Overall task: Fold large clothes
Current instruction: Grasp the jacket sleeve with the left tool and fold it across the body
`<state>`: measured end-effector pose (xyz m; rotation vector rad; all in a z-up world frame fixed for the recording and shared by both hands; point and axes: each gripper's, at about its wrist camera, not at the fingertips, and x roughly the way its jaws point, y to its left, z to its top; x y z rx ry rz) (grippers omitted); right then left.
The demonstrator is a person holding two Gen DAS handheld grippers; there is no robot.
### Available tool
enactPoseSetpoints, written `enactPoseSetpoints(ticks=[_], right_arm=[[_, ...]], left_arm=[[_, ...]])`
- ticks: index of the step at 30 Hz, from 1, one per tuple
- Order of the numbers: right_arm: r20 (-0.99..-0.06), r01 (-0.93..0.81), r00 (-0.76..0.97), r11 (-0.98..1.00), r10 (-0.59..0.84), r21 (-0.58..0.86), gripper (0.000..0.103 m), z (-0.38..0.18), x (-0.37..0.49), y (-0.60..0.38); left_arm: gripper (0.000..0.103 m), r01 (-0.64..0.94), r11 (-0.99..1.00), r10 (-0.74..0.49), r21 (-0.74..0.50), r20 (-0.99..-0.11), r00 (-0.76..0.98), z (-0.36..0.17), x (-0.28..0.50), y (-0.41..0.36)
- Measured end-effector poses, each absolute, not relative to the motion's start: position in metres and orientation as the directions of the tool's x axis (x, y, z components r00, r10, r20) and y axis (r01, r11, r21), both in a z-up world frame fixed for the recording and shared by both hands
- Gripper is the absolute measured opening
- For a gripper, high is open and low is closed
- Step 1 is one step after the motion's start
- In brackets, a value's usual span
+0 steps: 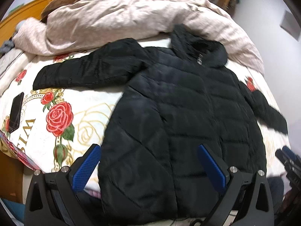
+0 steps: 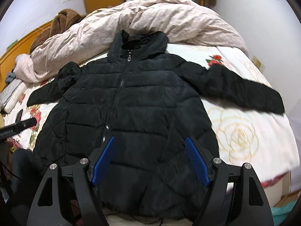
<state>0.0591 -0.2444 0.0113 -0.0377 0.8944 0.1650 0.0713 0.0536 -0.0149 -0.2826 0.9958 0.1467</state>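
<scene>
A black quilted hooded jacket (image 1: pixel 178 103) lies flat, front up and zipped, on a bed with a rose-print sheet (image 1: pixel 84 109); it also shows in the right wrist view (image 2: pixel 135 101). Both sleeves are spread outward: the left sleeve (image 1: pixel 80 71) and the right sleeve (image 2: pixel 235 86). My left gripper (image 1: pixel 148 148) is open above the jacket's lower left hem, holding nothing. My right gripper (image 2: pixel 149 141) is open above the lower middle of the jacket, holding nothing. The hem nearest me is partly hidden behind the grippers.
A crumpled pink duvet (image 2: pixel 150 22) is piled behind the hood. A dark phone (image 1: pixel 16 111) lies on the sheet at the left. A brown garment (image 2: pixel 62 20) rests at the wooden headboard (image 2: pixel 18 45). The other gripper's tip shows at the right edge (image 1: pixel 289 160).
</scene>
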Motion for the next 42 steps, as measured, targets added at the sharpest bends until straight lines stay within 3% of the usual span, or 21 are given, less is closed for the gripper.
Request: enactPoseSetpoints(ticks=[6, 23, 38, 39, 42], right_arm=[[-0.780, -0.220, 0.608, 0.976, 0.146, 0.012, 0.076, 0.007, 0.097, -0.218], [-0.817, -0.288, 0.559, 0.957, 0.145, -0.027, 0.076, -0.030, 0.192, -0.161], [-0.855, -0.278, 0.511, 0.958, 0.090, -0.065, 0.076, -0.066, 0.238, -0.155], [-0.857, -0.273, 0.508, 0.960, 0.087, -0.065, 0.076, -0.068, 0.239, -0.157], [-0.862, -0.254, 0.501, 0.965, 0.078, -0.061, 0.076, -0.073, 0.243, -0.163]], left_arm=[[0.103, -0.351, 0.929, 0.099, -0.119, -0.833, 0.545, -0.019, 0.100, 0.101], [0.096, -0.587, 0.789, 0.166, -0.182, -0.856, 0.489, -0.089, 0.172, 0.273], [0.095, -0.712, 0.679, 0.262, -0.180, -0.846, 0.464, -0.145, 0.202, 0.354], [0.092, -0.706, 0.686, 0.272, -0.173, -0.840, 0.469, -0.146, 0.206, 0.354], [0.057, -0.676, 0.714, 0.265, -0.181, -0.825, 0.500, -0.144, 0.213, 0.352]])
